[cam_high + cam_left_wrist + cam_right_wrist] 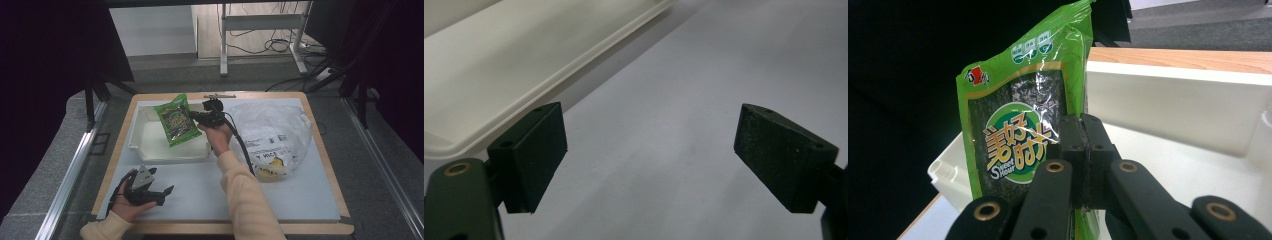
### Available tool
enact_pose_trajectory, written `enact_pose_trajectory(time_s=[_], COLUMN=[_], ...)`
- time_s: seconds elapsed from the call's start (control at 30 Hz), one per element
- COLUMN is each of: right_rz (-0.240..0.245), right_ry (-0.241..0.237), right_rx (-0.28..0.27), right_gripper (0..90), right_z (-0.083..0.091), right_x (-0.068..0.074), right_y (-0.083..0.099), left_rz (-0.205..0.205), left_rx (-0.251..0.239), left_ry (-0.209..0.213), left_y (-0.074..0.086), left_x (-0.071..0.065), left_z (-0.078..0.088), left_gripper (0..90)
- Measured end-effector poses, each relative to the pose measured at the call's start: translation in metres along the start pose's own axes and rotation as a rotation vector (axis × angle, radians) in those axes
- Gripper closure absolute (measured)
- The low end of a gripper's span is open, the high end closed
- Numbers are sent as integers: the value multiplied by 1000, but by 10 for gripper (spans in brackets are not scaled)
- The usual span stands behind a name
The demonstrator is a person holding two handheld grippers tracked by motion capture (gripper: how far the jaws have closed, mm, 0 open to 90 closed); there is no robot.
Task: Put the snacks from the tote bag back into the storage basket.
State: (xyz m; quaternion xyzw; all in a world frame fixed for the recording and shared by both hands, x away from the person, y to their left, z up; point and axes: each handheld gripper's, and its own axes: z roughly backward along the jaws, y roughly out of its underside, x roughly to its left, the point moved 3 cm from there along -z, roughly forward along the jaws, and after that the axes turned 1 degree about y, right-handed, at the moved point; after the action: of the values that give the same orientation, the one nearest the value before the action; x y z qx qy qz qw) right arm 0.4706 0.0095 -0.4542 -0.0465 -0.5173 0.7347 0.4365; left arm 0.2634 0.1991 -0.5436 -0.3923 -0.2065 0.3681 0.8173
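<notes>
Left claw (161,192): nearest the camera in the high view, held low over the near left part of the worktop; jaws spread wide with nothing between them, as the left gripper view shows, and the bin's rim lying just beyond.
Worktop (300,195): pale sheet on a wooden-edged table, carrying everything below.
Clear plastic bag (272,135): crumpled on the right half of the worktop, printed paper and something yellow showing through it.
White bin (142,137): shallow tray on the left far part of the worktop, just left of the bag.
Green snack packet (175,121): lifted above the bin's interior, tilted, pinched at its right edge.
Right claw (198,117): reaching over the bin's right rim; jaws pressed together on the packet's edge, as the right gripper view (1083,150) shows.
</notes>
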Motion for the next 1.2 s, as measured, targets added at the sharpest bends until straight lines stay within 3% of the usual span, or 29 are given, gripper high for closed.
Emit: enact_pose_trajectory(time_s=[0.5, 1.2], right_rz=[-2, -30], right_ry=[11, 46], right_rx=[20, 24], right_gripper=[896, 896], right_z=[-32, -60], right_x=[11, 16], right_y=[5, 11], left_rz=[0, 0], left_rx=[-5, -11], left_ry=[2, 8], left_y=[-1, -1], left_x=[0, 0], left_z=[1, 1], left_gripper=[136, 136])
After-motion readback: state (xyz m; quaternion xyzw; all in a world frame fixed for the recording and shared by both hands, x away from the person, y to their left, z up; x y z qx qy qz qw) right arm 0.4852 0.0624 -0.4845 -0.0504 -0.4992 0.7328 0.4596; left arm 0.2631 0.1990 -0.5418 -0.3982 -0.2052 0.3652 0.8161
